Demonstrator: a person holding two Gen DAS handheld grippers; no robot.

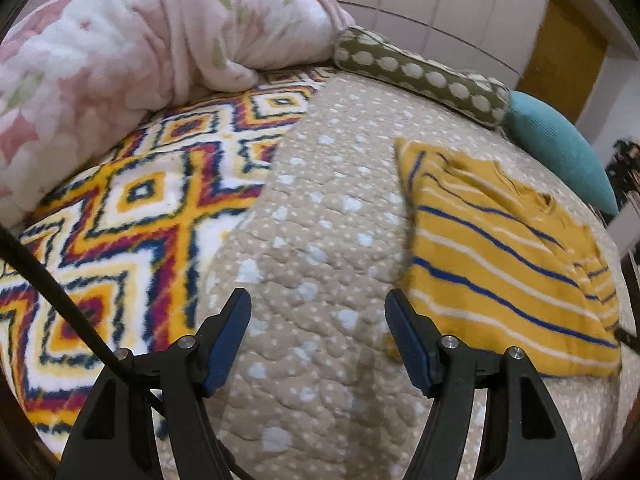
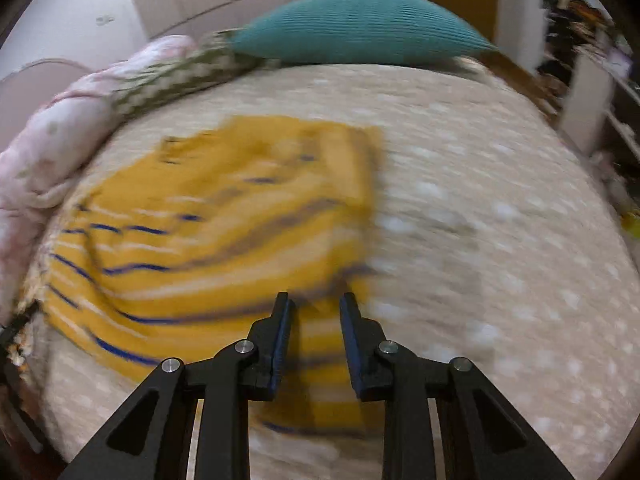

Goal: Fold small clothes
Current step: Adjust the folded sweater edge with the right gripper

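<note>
A yellow garment with blue and white stripes lies folded flat on the beige dotted quilt, right of my left gripper. That gripper hovers open over bare quilt, nothing between its blue pads. The right wrist view is smeared by motion. There my right gripper hangs over the near right corner of the garment, jaws parted by a narrow gap. The cloth shows below the gap and is not pinched.
A pink floral blanket is heaped at the far left, over a bright diamond-patterned blanket. A green dotted bolster and a teal cushion line the far edge. A black cable crosses the lower left. Cluttered shelves stand beyond the bed's right side.
</note>
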